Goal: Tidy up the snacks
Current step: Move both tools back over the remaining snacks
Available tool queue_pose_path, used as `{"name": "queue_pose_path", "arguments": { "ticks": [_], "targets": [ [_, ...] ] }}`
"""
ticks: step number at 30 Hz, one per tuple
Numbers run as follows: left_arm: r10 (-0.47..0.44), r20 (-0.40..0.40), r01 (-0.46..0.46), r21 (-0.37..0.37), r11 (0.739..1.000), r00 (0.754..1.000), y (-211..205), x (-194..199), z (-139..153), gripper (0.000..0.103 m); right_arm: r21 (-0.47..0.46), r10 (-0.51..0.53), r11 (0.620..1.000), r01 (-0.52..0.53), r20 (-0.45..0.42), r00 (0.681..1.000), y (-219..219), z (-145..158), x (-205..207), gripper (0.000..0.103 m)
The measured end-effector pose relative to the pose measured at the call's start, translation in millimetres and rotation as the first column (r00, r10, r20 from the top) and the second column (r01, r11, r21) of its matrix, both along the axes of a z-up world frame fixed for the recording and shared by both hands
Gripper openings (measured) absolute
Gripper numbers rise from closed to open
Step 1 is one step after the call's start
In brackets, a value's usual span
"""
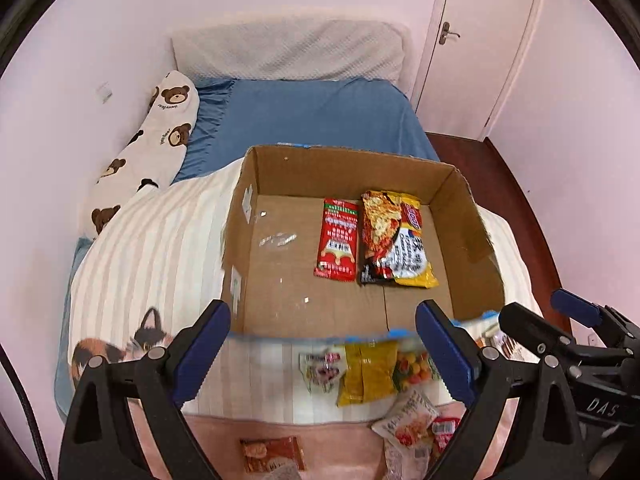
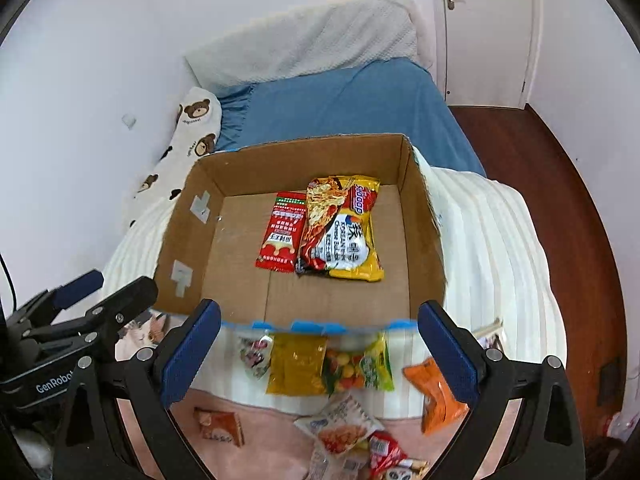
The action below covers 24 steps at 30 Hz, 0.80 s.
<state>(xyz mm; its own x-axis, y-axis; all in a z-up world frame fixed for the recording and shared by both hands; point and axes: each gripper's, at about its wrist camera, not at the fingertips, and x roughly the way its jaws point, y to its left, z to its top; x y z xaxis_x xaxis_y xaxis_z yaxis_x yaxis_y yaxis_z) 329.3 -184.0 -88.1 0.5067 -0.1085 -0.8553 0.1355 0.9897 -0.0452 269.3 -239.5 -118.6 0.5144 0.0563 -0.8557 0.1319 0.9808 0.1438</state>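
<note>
Inside the cardboard box [image 2: 416, 216] lie two packets, several snacks [image 2: 296, 364] wait at six o'clock, both hand-held grippers [image 1: 324, 356] [image 2: 320, 356] wide, empty.

Pretty standard bedroom here. The bed has a blue sheet [image 1: 312, 116] on it, with a white textured pillow [image 1: 288, 50] propped against the pale pink wall [image 1: 100, 40]. A long bolster with a teddy-bear print [image 1: 154, 140] runs along the wall side. Nearer the camera is a cream striped blanket [image 1: 160, 240] with a calico cat picture [image 1: 120, 346] on it, then a pink blanket [image 2: 272, 424] below that. White door with a lever handle [image 1: 446, 33] in the corner, dark reddish wood floor [image 2: 560, 184].
</note>
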Motion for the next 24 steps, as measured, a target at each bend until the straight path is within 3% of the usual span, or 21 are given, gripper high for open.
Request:
{"name": "queue_pose_path", "arguments": {
  "ticks": [6,9,12,16,18,20,24],
  "targets": [
    [0.026,-0.055,-0.027,-0.017,0.999,0.998,17.0,-44.2,-20.2,0.095,0.051,-0.024,0.998,0.026,-0.045,0.999,-7.2,-13.8,-44.8,0.101],
    [0.037,-0.118,-0.036,0.010,0.999,0.992,24.0,-65.5,-48.9,0.095,0.081,-0.056,0.994,0.068,-0.142,0.988,-17.2,-40.8,-70.4,0.101],
    [0.054,-0.223,-0.053,0.010,0.999,0.973,28.8,-84.4,-86.7,0.095,0.095,-0.092,0.989,0.115,-0.219,0.971,-26.9,-71.1,-95.2,0.101],
    [0.019,-0.343,-0.013,0.020,1.000,0.939,12.4,-110.5,-133.1,0.095,0.130,-0.143,0.971,0.201,-0.356,0.924,-42.9,-121.0,-131.9,0.101],
    [-0.029,-0.392,0.040,0.020,0.999,0.919,-7.9,-118.6,-151.6,0.095,0.136,-0.169,0.961,0.240,-0.397,0.902,-51.1,-140.5,-149.8,0.101],
    [-0.085,-0.459,0.088,-0.013,0.996,0.884,-30.2,-123.4,-171.6,0.095,0.139,-0.196,0.950,0.281,-0.437,0.878,-60.2,-157.2,-166.4,0.101],
    [-0.171,-0.582,0.154,-0.078,0.985,0.795,-73.5,-127.0,-213.9,0.095,0.122,-0.232,0.938,0.326,-0.479,0.847,-75.8,-172.1,-190.9,0.101]
  ]
}}
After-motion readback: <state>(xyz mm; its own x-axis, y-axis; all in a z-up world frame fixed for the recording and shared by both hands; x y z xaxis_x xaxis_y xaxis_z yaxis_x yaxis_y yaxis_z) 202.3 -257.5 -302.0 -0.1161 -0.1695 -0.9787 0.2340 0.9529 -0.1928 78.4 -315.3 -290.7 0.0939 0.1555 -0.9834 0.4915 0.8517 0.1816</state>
